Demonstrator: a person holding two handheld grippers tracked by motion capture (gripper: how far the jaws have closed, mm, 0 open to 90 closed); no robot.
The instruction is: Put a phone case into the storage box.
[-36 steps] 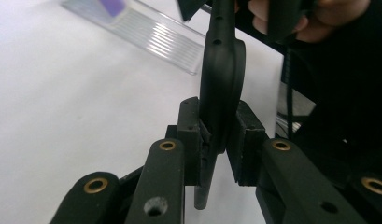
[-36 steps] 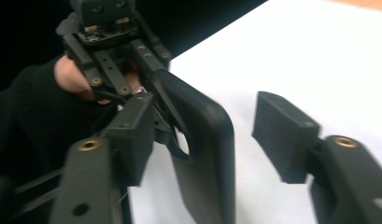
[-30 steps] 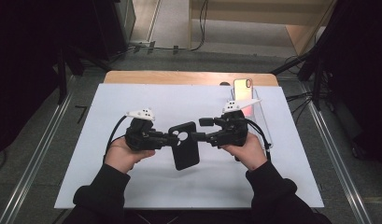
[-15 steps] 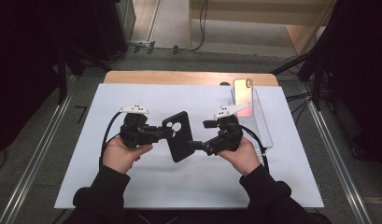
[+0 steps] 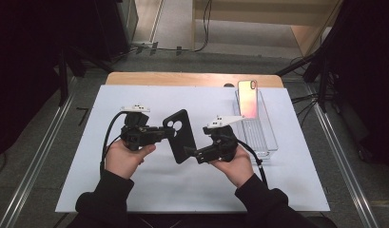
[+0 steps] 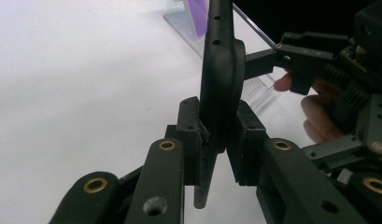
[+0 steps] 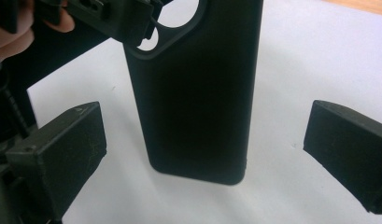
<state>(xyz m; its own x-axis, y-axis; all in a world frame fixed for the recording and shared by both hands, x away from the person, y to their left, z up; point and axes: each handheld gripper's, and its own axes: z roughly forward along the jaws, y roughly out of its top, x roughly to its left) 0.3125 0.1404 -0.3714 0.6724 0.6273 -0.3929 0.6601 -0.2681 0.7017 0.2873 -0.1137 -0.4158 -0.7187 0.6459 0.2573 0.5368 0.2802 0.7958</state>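
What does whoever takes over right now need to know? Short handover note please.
Left tool: shut on the black phone case, gripping its camera-cutout end; case held off the white mat.
Right tool: its jaws have just opened and stand wide on either side of the case's lower end, not touching it.
Phone: standing upright at the far end of the clear tray, right of the hands.
Done: case picked up and now carried by the left tool alone.
Left: probably bring case and phone together; neither tool has touched the phone yet.
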